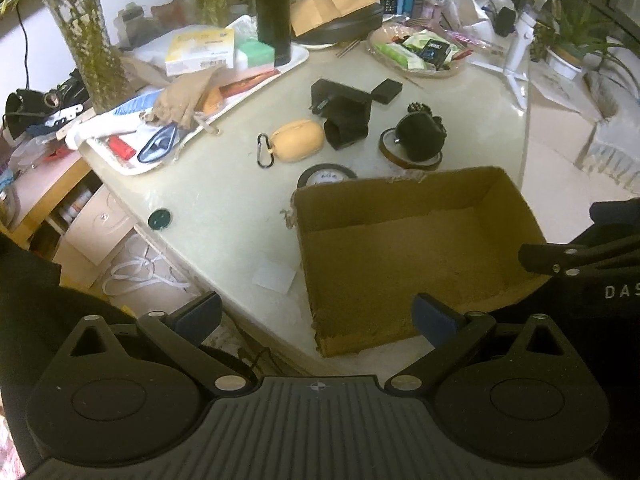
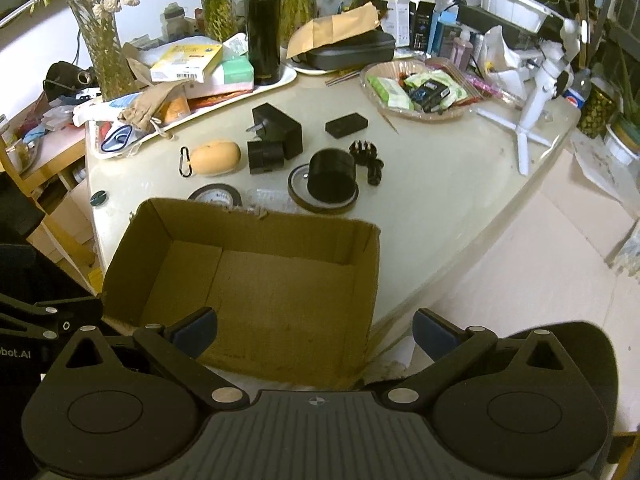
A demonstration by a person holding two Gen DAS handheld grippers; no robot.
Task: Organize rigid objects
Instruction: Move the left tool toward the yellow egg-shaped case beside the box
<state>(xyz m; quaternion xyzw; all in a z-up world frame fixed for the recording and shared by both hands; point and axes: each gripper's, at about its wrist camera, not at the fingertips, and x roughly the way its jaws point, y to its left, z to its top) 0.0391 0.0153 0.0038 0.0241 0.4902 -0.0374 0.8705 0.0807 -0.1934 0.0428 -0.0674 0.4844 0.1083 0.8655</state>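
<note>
Dim, warm indoor light; soft focus, grainy, strong fisheye bending at edges.

We are in a lived-in home room, at a crowded pale table [image 2: 420,216]. Far ahead of the tongs stand glass vases of greenery [image 2: 106,46], a black flask [image 2: 263,28] and a dish of snack packets [image 2: 416,90]. Off to the left, shoes [image 1: 44,110] lie beyond the table edge; potted plants [image 1: 568,46] sit to the right.

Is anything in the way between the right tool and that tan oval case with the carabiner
Partly. The open cardboard box lies between the right tool and the tan oval case, and a black-rimmed tape roll sits just behind the box's far wall. Above them the path looks clear.
</note>
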